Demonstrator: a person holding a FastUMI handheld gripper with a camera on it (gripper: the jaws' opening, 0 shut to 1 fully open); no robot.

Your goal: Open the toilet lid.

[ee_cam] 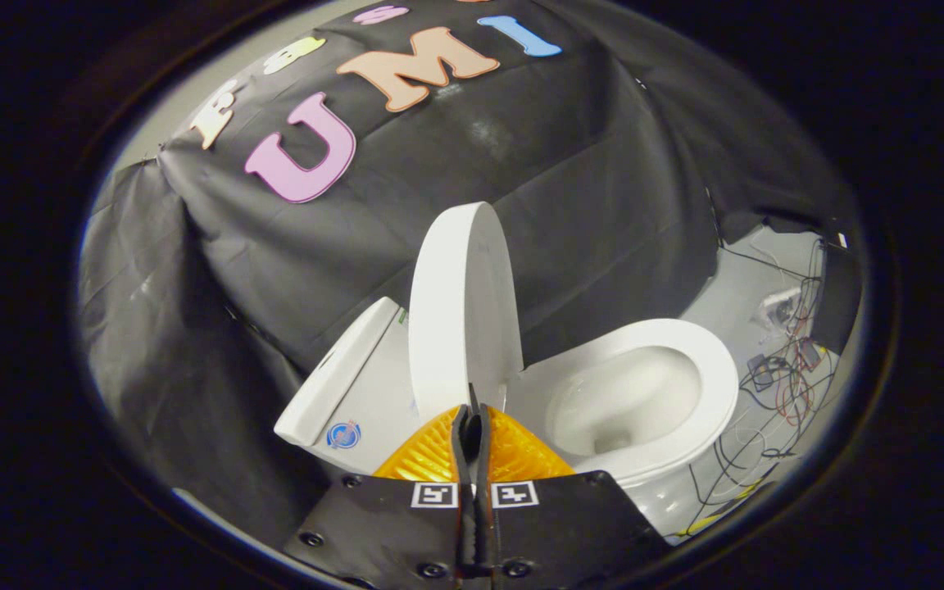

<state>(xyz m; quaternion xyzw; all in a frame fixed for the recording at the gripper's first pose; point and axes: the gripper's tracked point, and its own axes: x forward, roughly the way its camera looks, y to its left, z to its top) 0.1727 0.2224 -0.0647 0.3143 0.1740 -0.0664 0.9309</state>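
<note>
Standing nearly upright beside the tank (pixel 341 385), the toilet lid (pixel 460 311) rises just ahead of the gripper (pixel 472 410), whose fingers are pressed together with the lid's lower edge apparently pinched at their tips. The lift looks almost finished; next, releasing and backing away. Right, the bowl (pixel 644 393) lies exposed, cables (pixel 775 393) beyond.

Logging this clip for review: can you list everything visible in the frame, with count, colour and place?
toilet lid: one, white, raised upright just beyond the fingers
toilet bowl: one, white, open, beside the lid
toilet tank: one, white, on the lid's other side, against the cloth wall
cables: a tangle, mostly black with red and yellow, on the floor past the bowl
floor: grey, beyond the bowl
booth wall: black cloth, behind the toilet
gripper: one, fingers closed together, nothing between them
</note>
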